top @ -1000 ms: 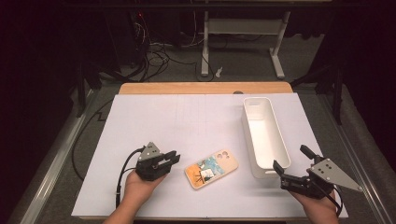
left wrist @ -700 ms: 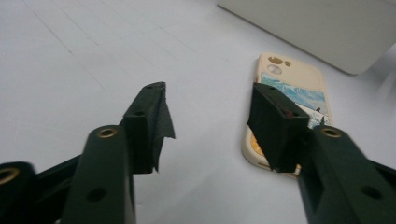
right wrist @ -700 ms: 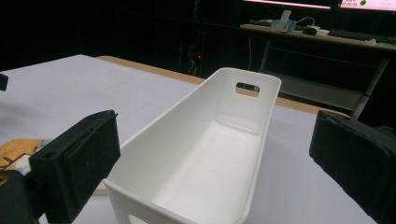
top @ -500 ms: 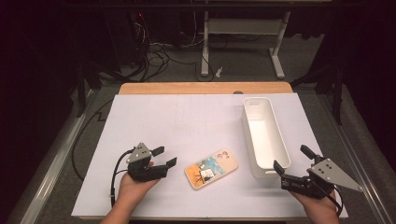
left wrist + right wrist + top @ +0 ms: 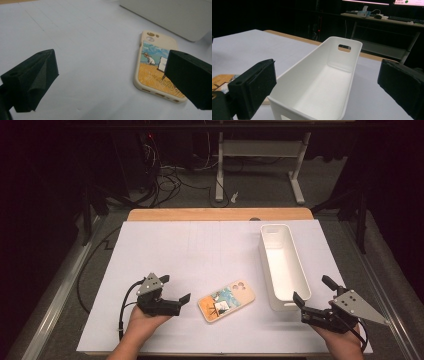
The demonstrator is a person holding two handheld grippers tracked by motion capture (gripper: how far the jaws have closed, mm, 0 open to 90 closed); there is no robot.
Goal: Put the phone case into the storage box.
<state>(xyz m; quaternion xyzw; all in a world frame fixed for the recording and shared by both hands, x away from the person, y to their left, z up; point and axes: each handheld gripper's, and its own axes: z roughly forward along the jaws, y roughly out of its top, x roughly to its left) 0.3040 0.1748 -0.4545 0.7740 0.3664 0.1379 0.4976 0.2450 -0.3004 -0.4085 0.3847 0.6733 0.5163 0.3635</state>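
Fingers of left gripper (image 5: 176, 289) just opened wide beside phone case (image 5: 226, 301); right gripper (image 5: 311, 294) fingers wide; white bin (image 5: 300, 270) empty.

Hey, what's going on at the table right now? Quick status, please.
Left gripper open, jaws just opened, nothing between them. Right gripper open, empty. Phone case flat between them, beside the white bin. Nothing in the way.

Phone case (image 5: 226, 301) on the white table cover.
It lies flat, painted back up, cream rim, turned diagonally, just left of the white bin (image 5: 283, 265).
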